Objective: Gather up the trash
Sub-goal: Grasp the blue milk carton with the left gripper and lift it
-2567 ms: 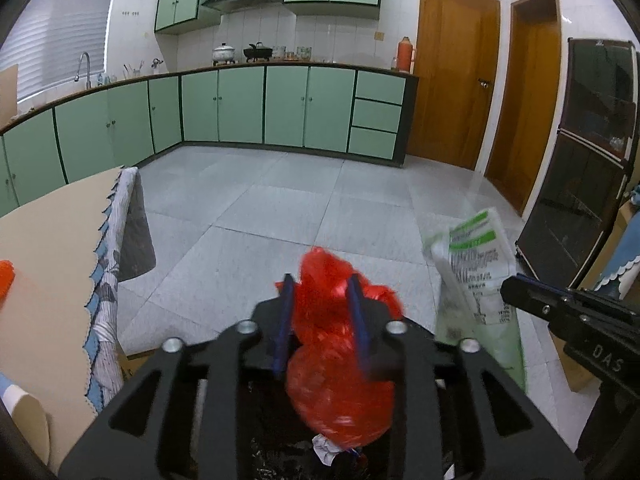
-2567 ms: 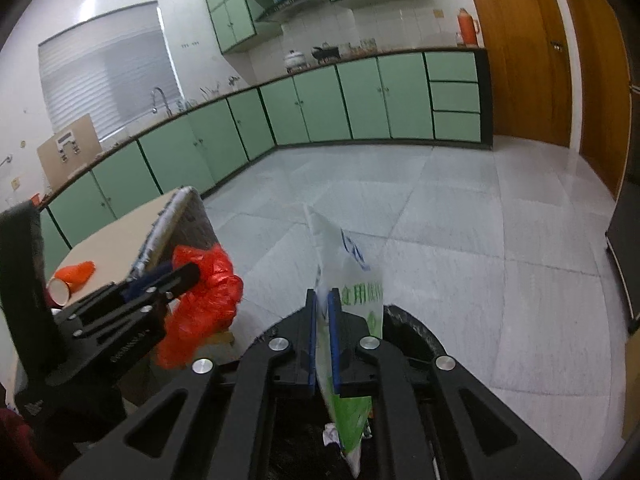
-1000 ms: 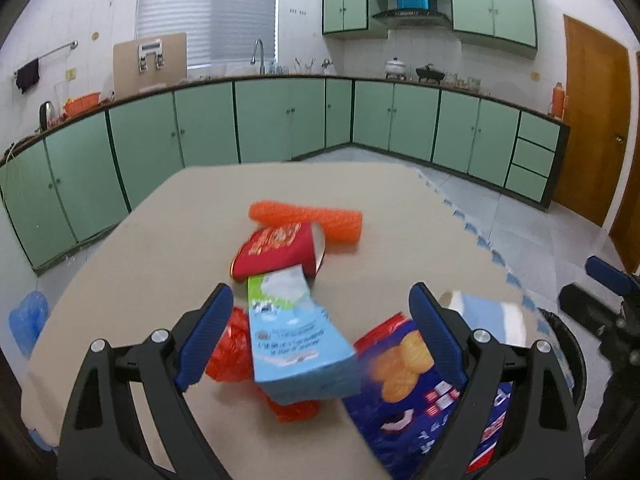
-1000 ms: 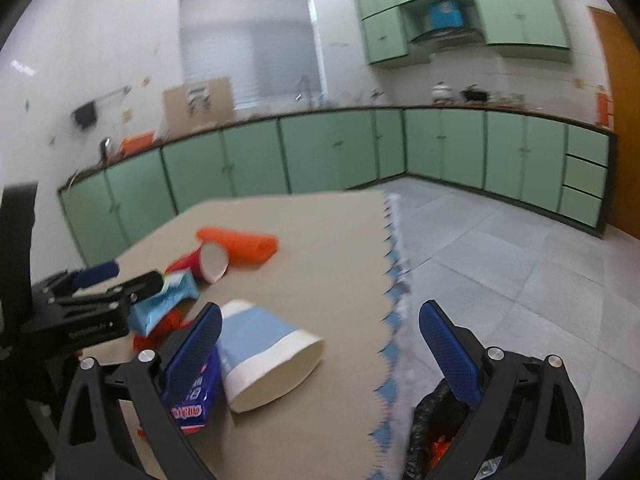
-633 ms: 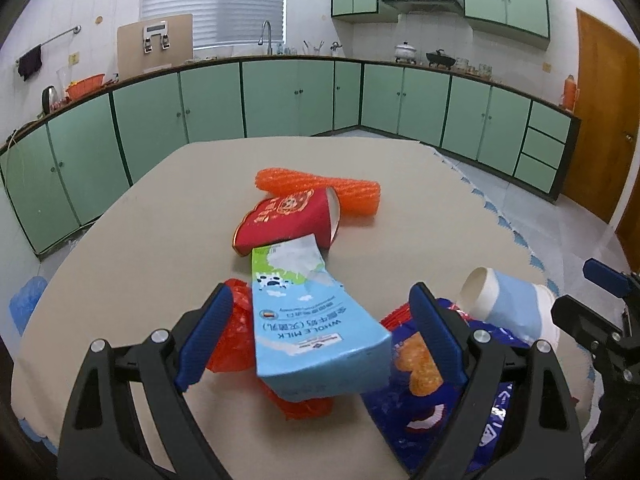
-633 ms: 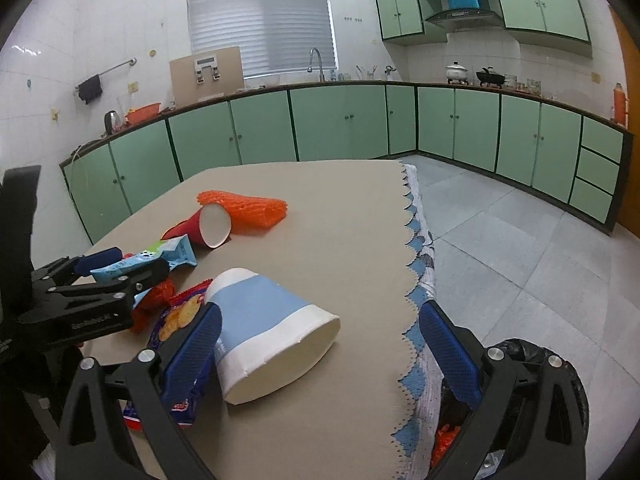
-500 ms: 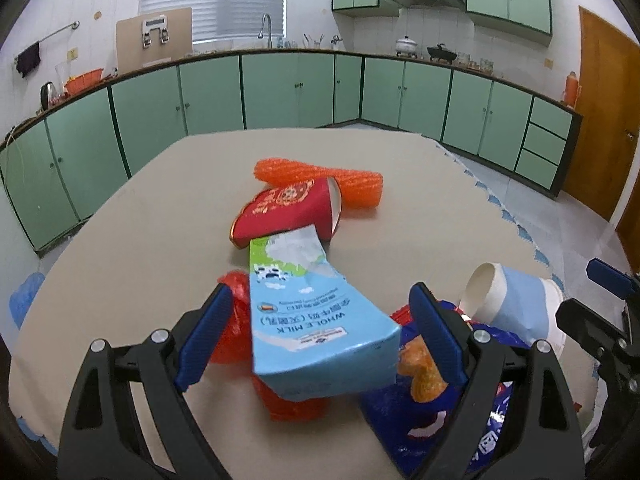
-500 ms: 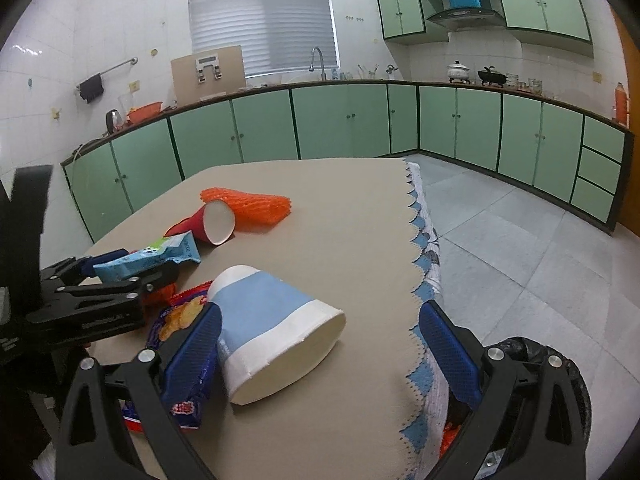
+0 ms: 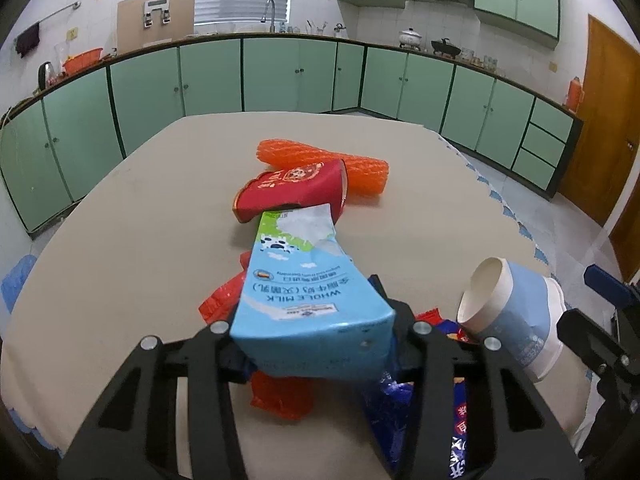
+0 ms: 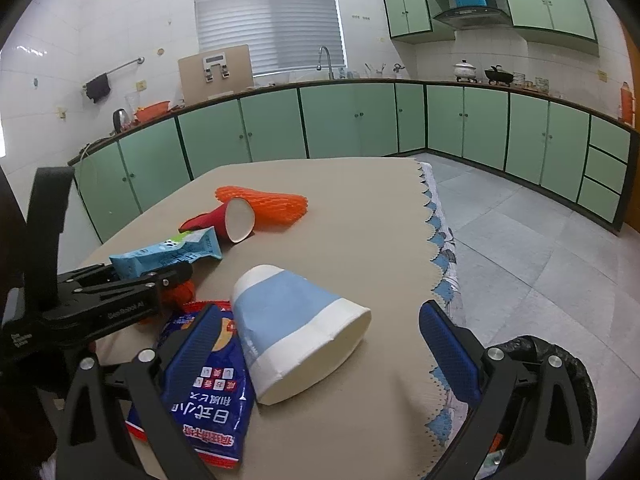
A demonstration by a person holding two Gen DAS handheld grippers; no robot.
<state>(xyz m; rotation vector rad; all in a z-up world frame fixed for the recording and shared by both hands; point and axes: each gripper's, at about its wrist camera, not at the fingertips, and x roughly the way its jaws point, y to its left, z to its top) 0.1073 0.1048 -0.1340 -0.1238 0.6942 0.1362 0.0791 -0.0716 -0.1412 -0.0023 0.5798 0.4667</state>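
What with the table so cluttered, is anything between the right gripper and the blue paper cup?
Nothing visible does. The right gripper is open, and the blue paper cup lies on its side straight ahead of it on the table. The chip bag lies beside the cup, below one finger, not in front of the cup.

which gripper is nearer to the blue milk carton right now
Left. The left gripper has just been closing around the milk carton; the right gripper straddles the blue paper cup beside it.
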